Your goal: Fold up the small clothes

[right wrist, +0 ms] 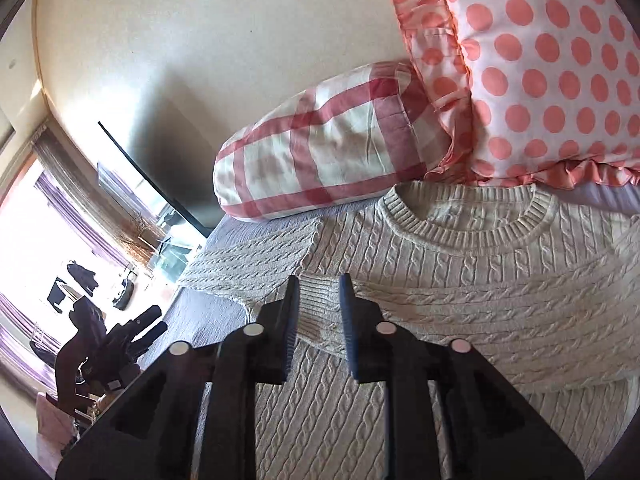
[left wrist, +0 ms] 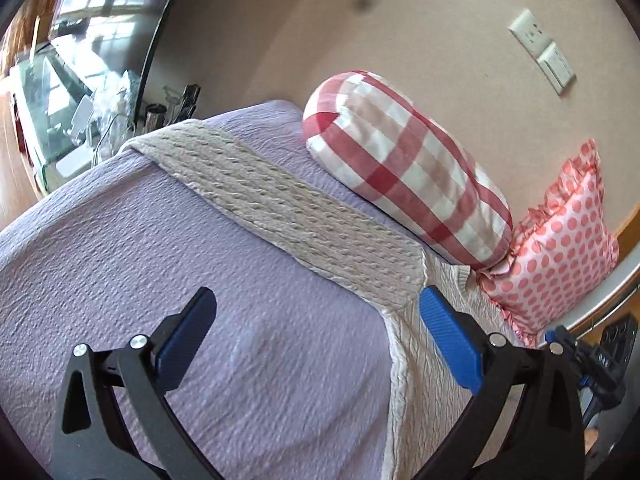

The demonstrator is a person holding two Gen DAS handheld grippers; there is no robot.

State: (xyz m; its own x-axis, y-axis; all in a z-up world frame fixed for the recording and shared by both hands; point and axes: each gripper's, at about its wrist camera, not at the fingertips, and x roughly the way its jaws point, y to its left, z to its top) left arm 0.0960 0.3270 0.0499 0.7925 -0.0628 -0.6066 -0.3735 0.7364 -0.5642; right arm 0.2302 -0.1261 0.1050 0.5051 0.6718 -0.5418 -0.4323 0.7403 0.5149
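A cream cable-knit sweater lies flat on the lilac bedspread, neckline towards the pillows. One sleeve stretches out straight to the left. The other sleeve is folded across the chest, and its ribbed cuff sits between the narrowly parted jaws of my right gripper. My left gripper is wide open and empty, hovering over the bedspread beside the sweater's side edge.
A red-and-white checked bolster and a pink polka-dot cushion lie against the wall behind the sweater. A dark screen and a cluttered glass table stand past the bed's far left end.
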